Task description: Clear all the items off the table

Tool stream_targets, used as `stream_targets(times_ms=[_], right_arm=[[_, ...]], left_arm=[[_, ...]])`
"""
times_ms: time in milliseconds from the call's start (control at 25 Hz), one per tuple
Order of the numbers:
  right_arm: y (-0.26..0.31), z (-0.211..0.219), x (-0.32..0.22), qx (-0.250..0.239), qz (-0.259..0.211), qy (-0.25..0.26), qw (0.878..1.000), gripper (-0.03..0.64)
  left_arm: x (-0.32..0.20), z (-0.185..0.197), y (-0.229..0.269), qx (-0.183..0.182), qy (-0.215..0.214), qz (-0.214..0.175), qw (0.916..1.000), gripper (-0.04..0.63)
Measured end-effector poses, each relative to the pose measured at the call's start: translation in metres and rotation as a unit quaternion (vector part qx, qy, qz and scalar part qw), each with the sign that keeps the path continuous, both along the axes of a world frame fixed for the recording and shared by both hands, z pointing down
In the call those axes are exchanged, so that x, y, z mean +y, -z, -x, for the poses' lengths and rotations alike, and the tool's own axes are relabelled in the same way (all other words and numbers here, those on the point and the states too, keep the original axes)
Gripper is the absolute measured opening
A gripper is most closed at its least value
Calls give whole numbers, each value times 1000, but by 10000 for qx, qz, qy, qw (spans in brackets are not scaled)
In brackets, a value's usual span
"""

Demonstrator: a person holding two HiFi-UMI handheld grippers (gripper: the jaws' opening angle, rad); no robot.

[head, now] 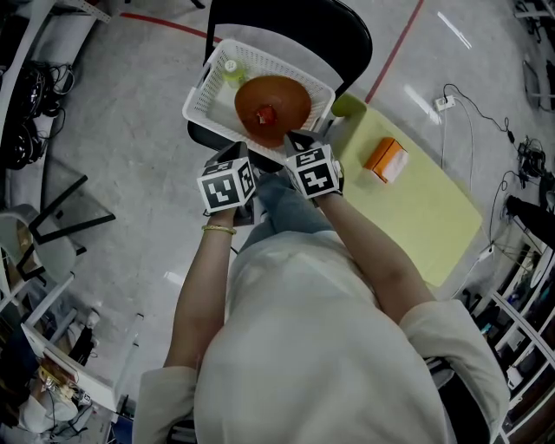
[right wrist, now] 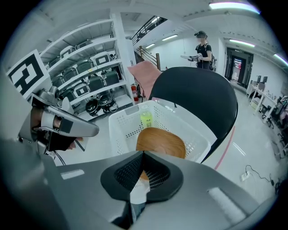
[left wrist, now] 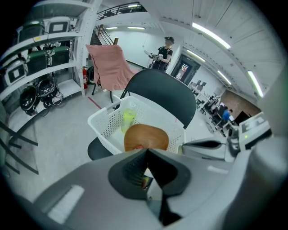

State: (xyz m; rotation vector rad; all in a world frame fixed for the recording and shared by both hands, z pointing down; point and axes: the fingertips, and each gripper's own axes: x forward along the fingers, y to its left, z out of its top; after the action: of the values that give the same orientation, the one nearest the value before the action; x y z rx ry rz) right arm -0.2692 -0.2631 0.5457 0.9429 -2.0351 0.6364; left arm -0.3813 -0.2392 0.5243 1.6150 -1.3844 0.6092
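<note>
- shelves: tall grey racks w/ dark gear on them, far back on the lt side in both gripper views.
- table: long, yellow-green, on the rt side in head view.
- chair: black w/ a round back, at the table's far end. Holds the basket on its seat.
- basket: white plastic w/ small holes in its walls. Sits on the chair seat, just beside the table's corner.
- bowl: round, brown, looks like wood. Lies in the basket's near half & fills a lot of it. Which way up, can't tell.
- left gripper: jaws pressed tight together, pinching nothing. Points down at the basket's near rim, a bit lt of the bowl.
- right gripper: jaws pressed together too, nothing btwn them. Tips right at the bowl's near edge; touching or not, can't tell. Close beside the left gripper, both in front of the basket.
- box: orange w/ a pale end. Lies on the table nr its far end, apart from the basket & both grippers.
- bottle: small, yellow-green. Stands in the basket's far corner, behind the bowl, looks upright.
- green thing: small & round, on the table's far corner, just beside the basket. What kind of thing, can't tell.
- red bit: tiny, on the bowl's near side, inside the basket.
</note>
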Motion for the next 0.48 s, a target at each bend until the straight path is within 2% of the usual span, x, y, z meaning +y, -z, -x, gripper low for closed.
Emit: stream_targets(times_ms=[480], right_arm=[[14,-4,26,-53,-127,-109,9998,0]], left_arm=[[24,-8,17,2,-81,-115,9999,9]])
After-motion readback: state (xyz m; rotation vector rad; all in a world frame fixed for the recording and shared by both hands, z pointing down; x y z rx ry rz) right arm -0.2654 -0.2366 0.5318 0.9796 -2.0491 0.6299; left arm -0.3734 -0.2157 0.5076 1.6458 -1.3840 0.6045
